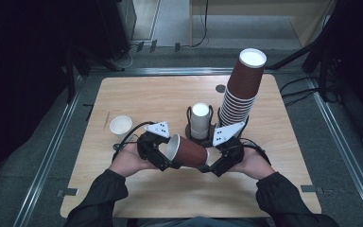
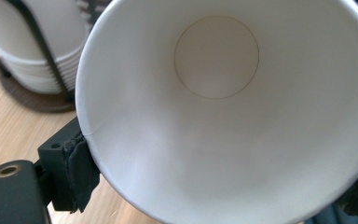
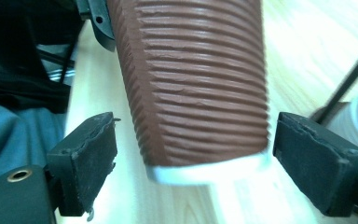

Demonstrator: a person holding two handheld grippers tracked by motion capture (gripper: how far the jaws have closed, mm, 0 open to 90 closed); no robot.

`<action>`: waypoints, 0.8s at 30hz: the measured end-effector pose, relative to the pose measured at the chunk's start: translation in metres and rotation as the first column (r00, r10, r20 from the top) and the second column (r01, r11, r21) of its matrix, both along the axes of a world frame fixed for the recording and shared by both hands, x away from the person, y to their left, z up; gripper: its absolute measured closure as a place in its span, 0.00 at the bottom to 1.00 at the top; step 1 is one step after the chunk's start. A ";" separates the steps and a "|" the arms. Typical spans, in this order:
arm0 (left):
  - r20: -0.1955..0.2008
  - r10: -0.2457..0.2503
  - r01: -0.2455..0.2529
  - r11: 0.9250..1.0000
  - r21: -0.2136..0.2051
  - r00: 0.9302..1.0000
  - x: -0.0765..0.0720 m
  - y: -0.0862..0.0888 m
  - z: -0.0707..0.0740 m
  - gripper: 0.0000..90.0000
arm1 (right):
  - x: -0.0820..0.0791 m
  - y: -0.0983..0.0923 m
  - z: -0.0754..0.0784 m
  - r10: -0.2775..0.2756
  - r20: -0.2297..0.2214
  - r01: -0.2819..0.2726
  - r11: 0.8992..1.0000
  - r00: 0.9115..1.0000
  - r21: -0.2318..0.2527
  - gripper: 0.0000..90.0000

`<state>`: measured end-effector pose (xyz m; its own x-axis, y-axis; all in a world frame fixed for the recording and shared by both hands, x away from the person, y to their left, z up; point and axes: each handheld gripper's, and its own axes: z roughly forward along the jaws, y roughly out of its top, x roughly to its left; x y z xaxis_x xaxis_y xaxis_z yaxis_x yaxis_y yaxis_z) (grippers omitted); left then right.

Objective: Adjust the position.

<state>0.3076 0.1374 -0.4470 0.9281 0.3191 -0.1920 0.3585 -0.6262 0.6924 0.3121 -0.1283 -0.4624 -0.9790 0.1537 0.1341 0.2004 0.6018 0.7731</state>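
Observation:
A brown ribbed paper cup with a white inside lies level in the air just above the wooden table, mouth to the left. My left gripper is shut on its rim. In the left gripper view the cup's white inside faces me and one pad presses on the rim's outside. My right gripper stands open around the cup's base. In the right gripper view the cup hangs between the two pads, with a small gap on each side of it.
A tall leaning stack of brown cups rises at the back right. Beside it a black wire holder with white cups stands just behind the grippers. A single white cup sits at the left. A small dark disc lies farther back.

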 end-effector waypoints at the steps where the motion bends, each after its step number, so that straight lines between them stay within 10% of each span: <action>1: -0.005 0.000 0.000 1.000 0.009 1.000 0.000 0.000 0.000 0.09 | 0.001 0.000 -0.001 -0.006 0.007 0.006 1.000 1.000 -0.004 0.16; 24: -0.039 0.006 0.004 0.970 0.244 0.999 0.013 -0.024 -0.009 0.09 | 0.002 0.003 -0.020 -0.045 0.011 0.046 0.995 0.999 -0.084 0.16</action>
<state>0.3202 0.1134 -0.4563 0.9211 0.3614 -0.1449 0.3830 -0.7741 0.5040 0.3136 -0.1256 -0.4819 -0.9718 0.2086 0.1101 0.2224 0.6553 0.7219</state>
